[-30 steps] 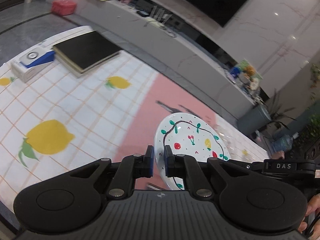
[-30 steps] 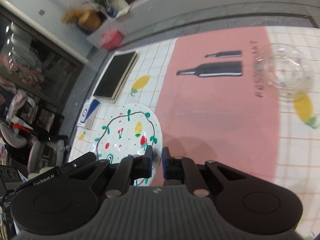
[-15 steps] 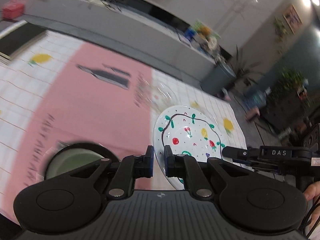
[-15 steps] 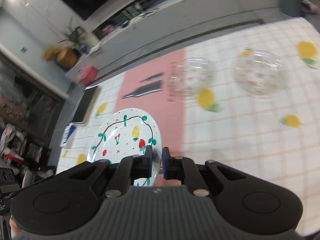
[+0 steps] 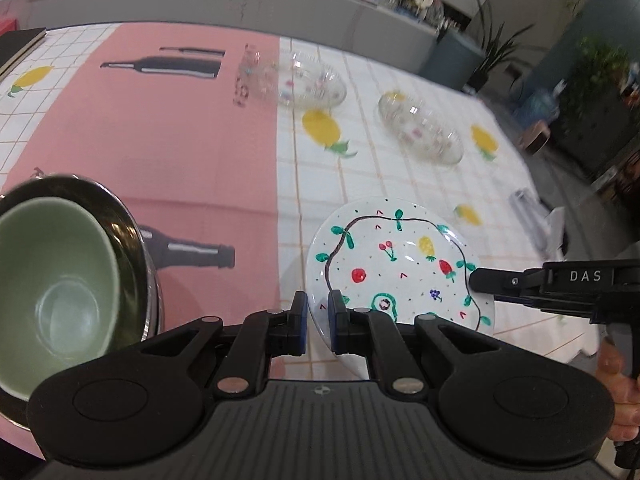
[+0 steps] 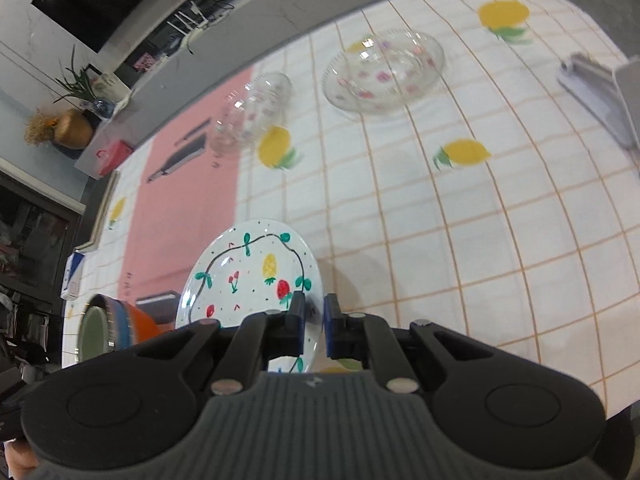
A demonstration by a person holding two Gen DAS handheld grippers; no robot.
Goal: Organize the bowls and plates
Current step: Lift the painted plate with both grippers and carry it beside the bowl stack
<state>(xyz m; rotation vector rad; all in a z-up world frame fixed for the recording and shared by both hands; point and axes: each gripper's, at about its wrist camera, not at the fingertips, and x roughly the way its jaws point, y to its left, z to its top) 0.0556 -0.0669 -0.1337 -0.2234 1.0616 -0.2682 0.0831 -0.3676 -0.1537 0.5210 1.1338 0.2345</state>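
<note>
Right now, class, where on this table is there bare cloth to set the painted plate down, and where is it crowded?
Free: the checked white cloth between the painted plate and the glass bowl, and the pink strip before the glass dish. Crowded: the near left, where the green bowl sits nested in others.

Bright, even indoor light. Soft shadow under fruit-painted white plate (image 5: 394,264) on lemon-print tablecloth (image 6: 460,216). Glare specks on clear glass bowls (image 6: 384,70). Far tabletop edge motion-blurred; strong fisheye curvature bends grid lines at borders.
</note>
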